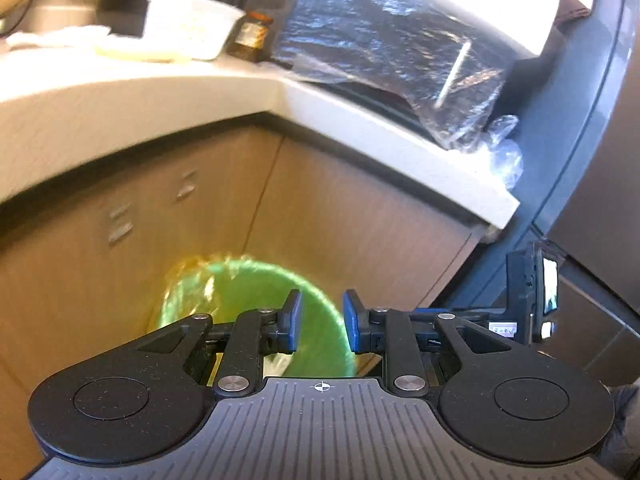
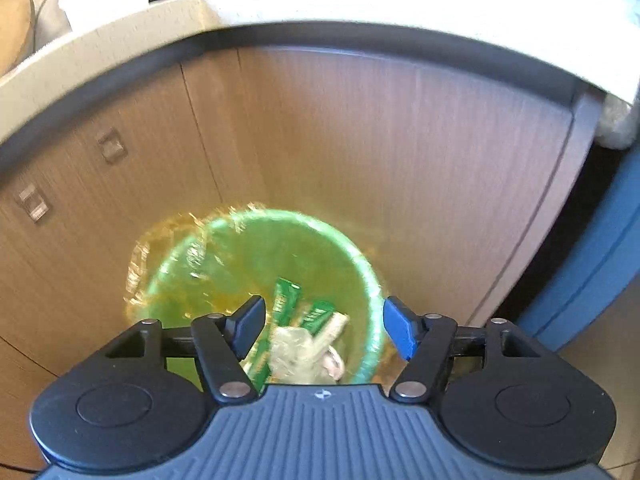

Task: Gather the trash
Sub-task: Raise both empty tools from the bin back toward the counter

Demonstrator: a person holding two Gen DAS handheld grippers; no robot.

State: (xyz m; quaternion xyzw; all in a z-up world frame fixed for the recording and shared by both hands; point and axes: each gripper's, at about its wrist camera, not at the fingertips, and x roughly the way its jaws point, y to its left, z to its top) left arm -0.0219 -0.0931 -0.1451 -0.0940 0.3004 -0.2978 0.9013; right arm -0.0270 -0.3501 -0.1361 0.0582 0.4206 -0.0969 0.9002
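A green trash bin (image 2: 208, 264) with a clear liner stands on the floor against the wooden cabinets. Inside it lie green wrappers (image 2: 285, 300) and crumpled pale paper (image 2: 296, 354). My right gripper (image 2: 323, 325) is wide open and empty, held above the bin's mouth. The bin also shows in the left wrist view (image 1: 256, 292). My left gripper (image 1: 322, 322) hangs above it, its jaws a small gap apart with nothing between them. The other gripper's body (image 1: 532, 300) shows at the right of the left wrist view.
A pale countertop (image 1: 120, 92) runs above the cabinets (image 1: 340, 216). On it stand a white tub (image 1: 188, 24), a brown jar (image 1: 252, 36), a black plastic-wrapped item (image 1: 392, 48) and a crumpled clear bag (image 1: 500, 148). A grey appliance side (image 1: 592, 120) stands at the right.
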